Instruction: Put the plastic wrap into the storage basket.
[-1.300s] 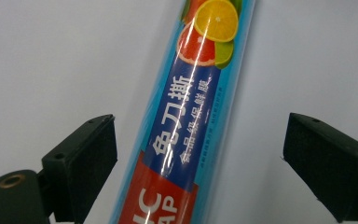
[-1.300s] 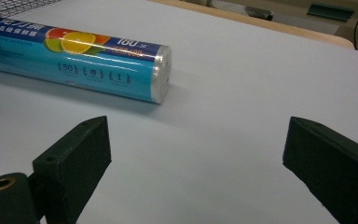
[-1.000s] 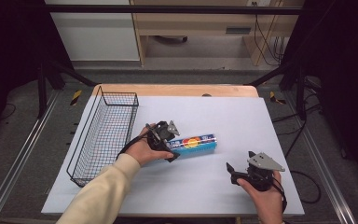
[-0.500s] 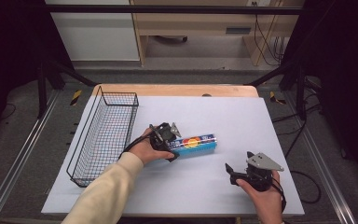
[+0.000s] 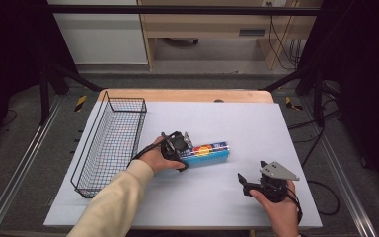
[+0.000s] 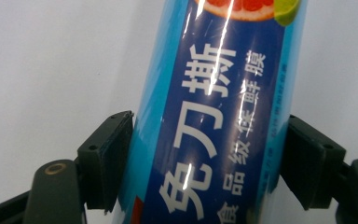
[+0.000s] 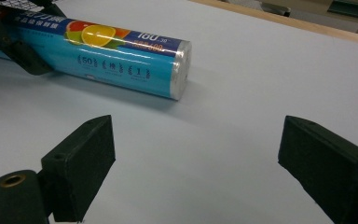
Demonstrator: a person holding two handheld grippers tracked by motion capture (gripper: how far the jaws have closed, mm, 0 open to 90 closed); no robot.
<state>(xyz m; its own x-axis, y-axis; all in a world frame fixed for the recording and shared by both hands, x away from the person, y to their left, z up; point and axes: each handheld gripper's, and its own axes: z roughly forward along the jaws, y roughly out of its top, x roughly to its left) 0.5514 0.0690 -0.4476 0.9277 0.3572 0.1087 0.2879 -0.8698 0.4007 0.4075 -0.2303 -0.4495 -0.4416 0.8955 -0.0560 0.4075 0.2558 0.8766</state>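
Centre frame on the white tabletop (image 5: pixel 256 123): left gripper (image 5: pixel 183 149) now closer on the blue cylindrical plastic-wrapped roll (image 5: pixel 208 152), jaws straddling its near end, seemingly touching, likely pre-lift; right gripper (image 5: pixel 246 183) lower right, jaws wide, empty; black wire basket (image 5: pixel 109 140) left.

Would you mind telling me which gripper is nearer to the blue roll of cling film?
Left. The left gripper has its jaws on either side of the blue roll, touching or nearly so. The right gripper is open, apart from the roll, on the person's side of it.
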